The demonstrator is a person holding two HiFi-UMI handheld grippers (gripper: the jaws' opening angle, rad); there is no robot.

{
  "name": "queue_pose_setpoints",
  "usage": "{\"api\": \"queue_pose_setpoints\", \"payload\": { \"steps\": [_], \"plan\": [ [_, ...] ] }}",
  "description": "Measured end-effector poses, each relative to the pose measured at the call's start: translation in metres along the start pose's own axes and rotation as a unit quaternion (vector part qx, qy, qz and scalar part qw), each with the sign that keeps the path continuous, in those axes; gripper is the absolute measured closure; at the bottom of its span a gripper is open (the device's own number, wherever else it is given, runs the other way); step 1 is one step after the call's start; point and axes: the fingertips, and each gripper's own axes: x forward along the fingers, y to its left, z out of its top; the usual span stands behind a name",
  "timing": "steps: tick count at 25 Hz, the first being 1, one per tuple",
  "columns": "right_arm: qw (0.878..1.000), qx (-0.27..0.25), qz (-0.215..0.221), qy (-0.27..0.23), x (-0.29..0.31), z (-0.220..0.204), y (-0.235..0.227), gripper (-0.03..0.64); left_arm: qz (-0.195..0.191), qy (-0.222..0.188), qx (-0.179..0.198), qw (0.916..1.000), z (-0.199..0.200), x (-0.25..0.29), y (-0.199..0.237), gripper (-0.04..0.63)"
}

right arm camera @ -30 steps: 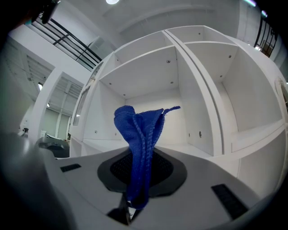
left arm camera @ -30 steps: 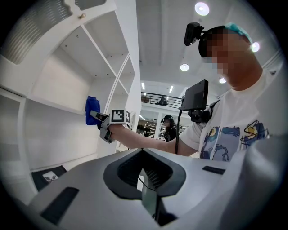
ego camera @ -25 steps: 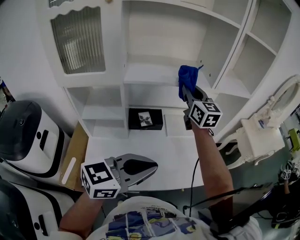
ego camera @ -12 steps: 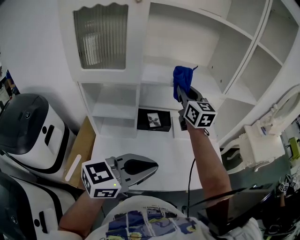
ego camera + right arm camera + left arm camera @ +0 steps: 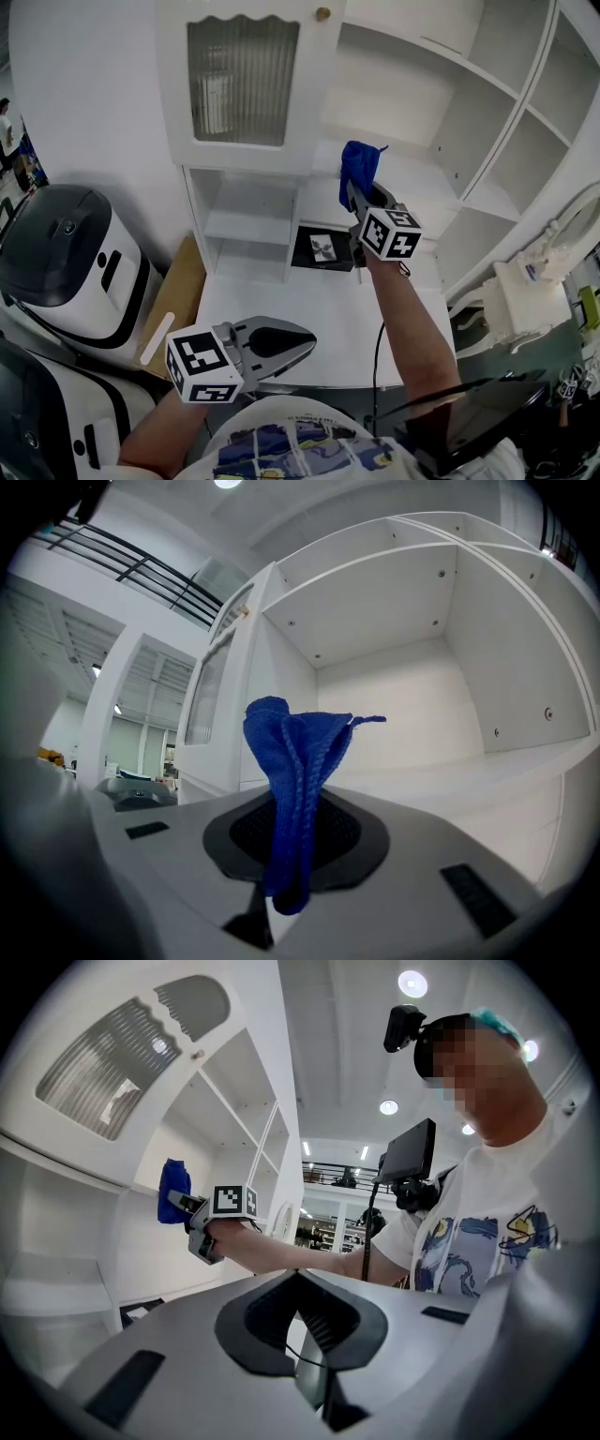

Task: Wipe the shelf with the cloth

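A blue cloth [image 5: 357, 167] [image 5: 292, 780] is bunched upright in my right gripper [image 5: 357, 193], whose jaws are shut on it. That gripper is raised in front of the white shelf unit's wide open shelf [image 5: 412, 192] [image 5: 441, 775], with the cloth just above the shelf board and apart from it. My left gripper [image 5: 292, 341] is held low near my body, over the white tabletop's [image 5: 300, 319] front edge, jaws shut with nothing between them. In the left gripper view the right gripper [image 5: 192, 1208] and the blue cloth [image 5: 172, 1192] show at the left.
A cabinet door with ribbed glass [image 5: 242, 80] is left of the open shelf. Small cubbies [image 5: 246, 225] sit under it, and a black box [image 5: 324, 248] lies on the tabletop below the shelf. White-and-black machines [image 5: 66, 272] stand left; a white chair [image 5: 530, 281] stands right.
The head view has swung, so the shelf unit sits further right in frame. The right gripper with the cloth stays raised at the shelf; the left gripper has hardly moved.
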Motion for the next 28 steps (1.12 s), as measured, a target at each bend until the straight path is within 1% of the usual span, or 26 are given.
{"api": "queue_pose_setpoints", "payload": {
  "steps": [13,17,22,26,28],
  "plan": [
    [1.0,0.018,0.019,0.009,0.032,-0.009,0.055,0.548,0.005,0.006,-0.006,1.0,-0.007,-0.045,0.002,0.592],
    [1.0,0.026,0.011,0.011,0.033,-0.009,0.056,0.548,0.004,0.008,-0.01,0.9999,-0.01,-0.059,0.004,0.592],
    [0.999,0.02,0.009,0.024,0.026,-0.004,0.054,0.548,-0.009,0.006,-0.018,0.9998,-0.013,-0.07,0.002,0.592],
    [1.0,0.01,0.008,0.025,0.003,0.019,0.042,0.548,-0.033,-0.007,-0.035,0.9988,-0.013,-0.072,0.0,0.592],
    [1.0,-0.001,0.0,0.023,-0.01,0.039,0.028,0.548,-0.042,-0.007,-0.032,0.9986,-0.011,-0.067,0.0,0.592]
  ]
}}
